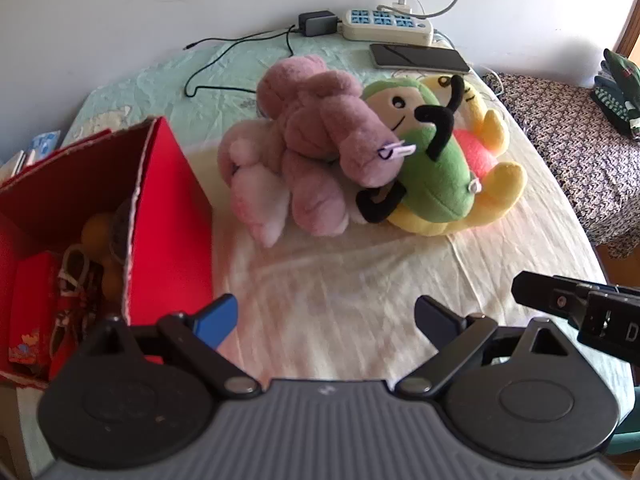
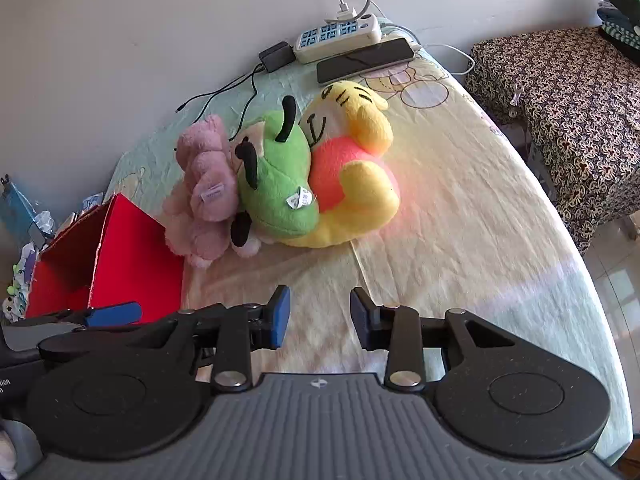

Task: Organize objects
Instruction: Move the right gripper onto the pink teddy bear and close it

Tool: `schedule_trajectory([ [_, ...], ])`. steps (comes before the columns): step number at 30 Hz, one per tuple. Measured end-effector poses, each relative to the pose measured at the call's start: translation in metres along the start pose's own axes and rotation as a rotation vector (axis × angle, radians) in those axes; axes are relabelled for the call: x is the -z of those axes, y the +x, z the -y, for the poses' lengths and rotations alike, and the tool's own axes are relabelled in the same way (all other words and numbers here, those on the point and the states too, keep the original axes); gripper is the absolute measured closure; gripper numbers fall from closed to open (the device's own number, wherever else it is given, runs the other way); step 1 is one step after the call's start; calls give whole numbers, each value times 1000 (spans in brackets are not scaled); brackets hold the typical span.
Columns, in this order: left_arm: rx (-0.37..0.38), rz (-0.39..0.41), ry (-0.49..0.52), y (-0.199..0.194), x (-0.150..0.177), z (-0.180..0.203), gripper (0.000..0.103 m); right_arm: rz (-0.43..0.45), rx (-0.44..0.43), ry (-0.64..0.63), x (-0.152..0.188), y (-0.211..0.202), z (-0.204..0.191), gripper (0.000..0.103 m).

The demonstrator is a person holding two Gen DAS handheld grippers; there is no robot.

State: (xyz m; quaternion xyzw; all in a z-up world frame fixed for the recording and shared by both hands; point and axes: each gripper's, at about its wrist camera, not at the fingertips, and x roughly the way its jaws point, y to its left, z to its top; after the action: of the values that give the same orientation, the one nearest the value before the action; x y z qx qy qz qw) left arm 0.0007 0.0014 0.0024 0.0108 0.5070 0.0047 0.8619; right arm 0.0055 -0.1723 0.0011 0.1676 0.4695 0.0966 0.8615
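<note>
Both jaws stand open, empty; approach the pink toy [image 1: 316, 152] from above, then carry to box [image 1: 168, 216]

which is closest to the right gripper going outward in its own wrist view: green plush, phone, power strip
From the right gripper, which is open with nothing between its fingers:
1. green plush, straight ahead in the middle of the toy pile on the bed.
2. phone, beyond the toys, lying flat near the wall.
3. power strip, just behind the phone, against the wall.
</note>
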Motion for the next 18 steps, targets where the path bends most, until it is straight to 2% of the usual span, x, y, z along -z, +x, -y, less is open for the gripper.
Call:
schedule_trajectory([
  [4,39,13,2,-3,-8,-2,8,2,-41,7,-5,-2,3,67],
  [9,110,80,5,-16,-30,-12,8,48,-139,19,-28,-8,7,73],
  [12,182,109,-45,-20,-50,-27,8,79,-237,39,-51,-11,7,73],
  [14,258,108,-85,-19,-61,-37,8,90,-315,44,-68,-10,3,73],
  [15,271,99,-93,-15,-63,-38,8,93,-351,43,-76,-7,1,73],
  [16,306,129,-122,-14,-65,-44,8,94,-384,33,-84,-4,-4,73],
  [18,319,113,-155,-4,-69,-49,8,100,-413,-1,-96,6,-14,73],
])
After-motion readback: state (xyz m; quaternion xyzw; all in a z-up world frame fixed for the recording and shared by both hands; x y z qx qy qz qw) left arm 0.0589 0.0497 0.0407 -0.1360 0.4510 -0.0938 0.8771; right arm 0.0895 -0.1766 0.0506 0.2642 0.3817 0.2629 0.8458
